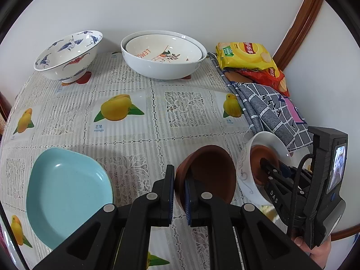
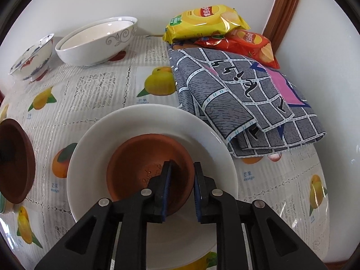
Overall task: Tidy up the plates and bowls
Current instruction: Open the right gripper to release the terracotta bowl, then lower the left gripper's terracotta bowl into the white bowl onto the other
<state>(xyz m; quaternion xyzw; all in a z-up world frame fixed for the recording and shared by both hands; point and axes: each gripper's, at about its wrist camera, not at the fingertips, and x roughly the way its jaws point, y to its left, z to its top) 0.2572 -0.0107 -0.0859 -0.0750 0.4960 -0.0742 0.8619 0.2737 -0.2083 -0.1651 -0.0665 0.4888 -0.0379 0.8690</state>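
Stacking of brown dishes under way

Left wrist view: a brown dish [image 1: 209, 175] is held tilted by its rim, clamped between the narrow-set fingers of the left gripper [image 1: 179, 193], above the table's near edge. A blue plate [image 1: 67, 193] lies flat at the near left. At the far edge stand a blue-patterned bowl [image 1: 67, 56] and a large white bowl [image 1: 157, 65] with a smaller lemon-printed bowl [image 1: 166, 51] nested inside. Toward the right edge, the right gripper [image 1: 268, 168] is seen reaching into a second brown dish [image 1: 258, 157], which sits in a tilted white bowl [image 1: 245, 175].

Right wrist view: the right gripper's jaws are closed narrowly on the near rim of that dish, apparently together with the white bowl's. A folded grey cloth [image 2: 236, 96] and two crisp packets, yellow [image 2: 207, 20] and red [image 2: 245, 45], occupy the far right corner.

Judged step: matching brown dishes are being gathered. The next move calls for the held dish to be levelled and nested into its twin.

Count: two brown dishes, four bowls, one plate.
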